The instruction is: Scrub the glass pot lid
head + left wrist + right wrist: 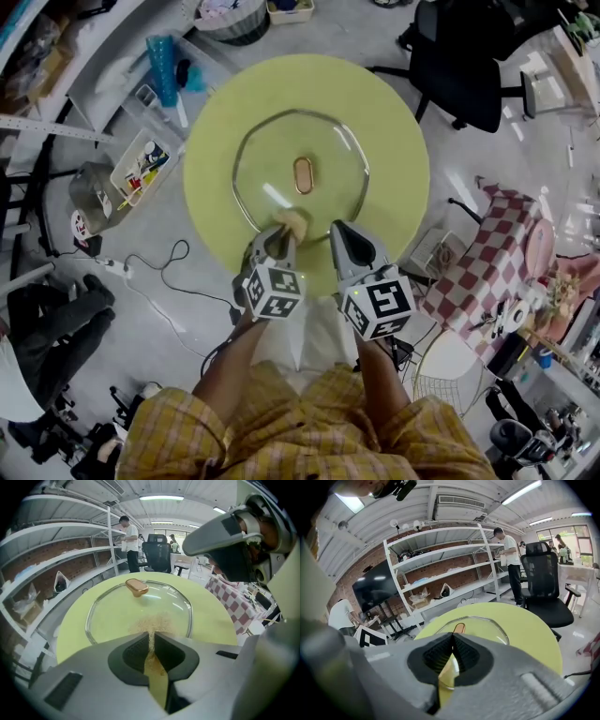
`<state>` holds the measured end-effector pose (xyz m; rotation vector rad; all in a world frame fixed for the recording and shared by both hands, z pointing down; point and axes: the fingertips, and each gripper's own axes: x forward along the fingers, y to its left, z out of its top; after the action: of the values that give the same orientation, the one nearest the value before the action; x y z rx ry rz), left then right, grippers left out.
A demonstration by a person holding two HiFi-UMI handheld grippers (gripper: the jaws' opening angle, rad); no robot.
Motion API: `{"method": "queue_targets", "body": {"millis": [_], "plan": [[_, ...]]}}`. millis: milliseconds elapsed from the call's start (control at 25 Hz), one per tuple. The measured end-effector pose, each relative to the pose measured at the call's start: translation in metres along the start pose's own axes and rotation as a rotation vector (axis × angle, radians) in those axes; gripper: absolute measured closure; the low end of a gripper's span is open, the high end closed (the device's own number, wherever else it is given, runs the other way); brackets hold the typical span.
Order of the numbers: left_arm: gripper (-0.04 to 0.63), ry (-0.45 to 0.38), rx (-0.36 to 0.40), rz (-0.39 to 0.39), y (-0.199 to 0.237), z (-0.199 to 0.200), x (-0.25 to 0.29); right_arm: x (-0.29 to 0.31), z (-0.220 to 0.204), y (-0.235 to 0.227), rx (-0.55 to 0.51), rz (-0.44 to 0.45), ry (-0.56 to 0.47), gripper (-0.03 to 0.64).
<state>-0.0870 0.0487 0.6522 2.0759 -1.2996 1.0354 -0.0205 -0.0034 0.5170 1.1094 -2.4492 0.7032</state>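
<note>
The glass pot lid [272, 159] lies flat on a round yellow-green table [394, 141], its tan knob [303, 175] facing up. My left gripper [278, 239] is shut on a tan sponge [292, 223] that rests on the lid's near rim. In the left gripper view the sponge [152, 623] fans out past the jaws onto the lid [126, 613], short of the knob [137, 587]. My right gripper [342, 230] is shut and empty just right of the sponge, at the lid's near edge. The right gripper view shows its tip [453, 637] before the lid [483, 627].
A black office chair [459, 66] stands beyond the table at the right. White shelving [112, 75] and a bin of small items [141, 164] sit left. A checkered cloth [497, 253] is near right. Cables [150, 272] run on the floor. A person [129, 538] stands by the shelves.
</note>
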Motion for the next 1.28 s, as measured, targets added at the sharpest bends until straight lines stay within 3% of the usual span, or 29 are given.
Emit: {"method": "queue_targets", "body": {"millis": [720, 1280], "plan": [[0.558, -0.038, -0.029, 0.034, 0.030, 0.000, -0.002, 0.009, -0.005, 0.008, 0.011, 0.022, -0.017, 0.618], [0.557, -0.050, -0.128, 0.145, 0.103, 0.001, 0.001, 0.006, -0.003, 0.012, 0.003, 0.038, -0.036, 0.618]]}}
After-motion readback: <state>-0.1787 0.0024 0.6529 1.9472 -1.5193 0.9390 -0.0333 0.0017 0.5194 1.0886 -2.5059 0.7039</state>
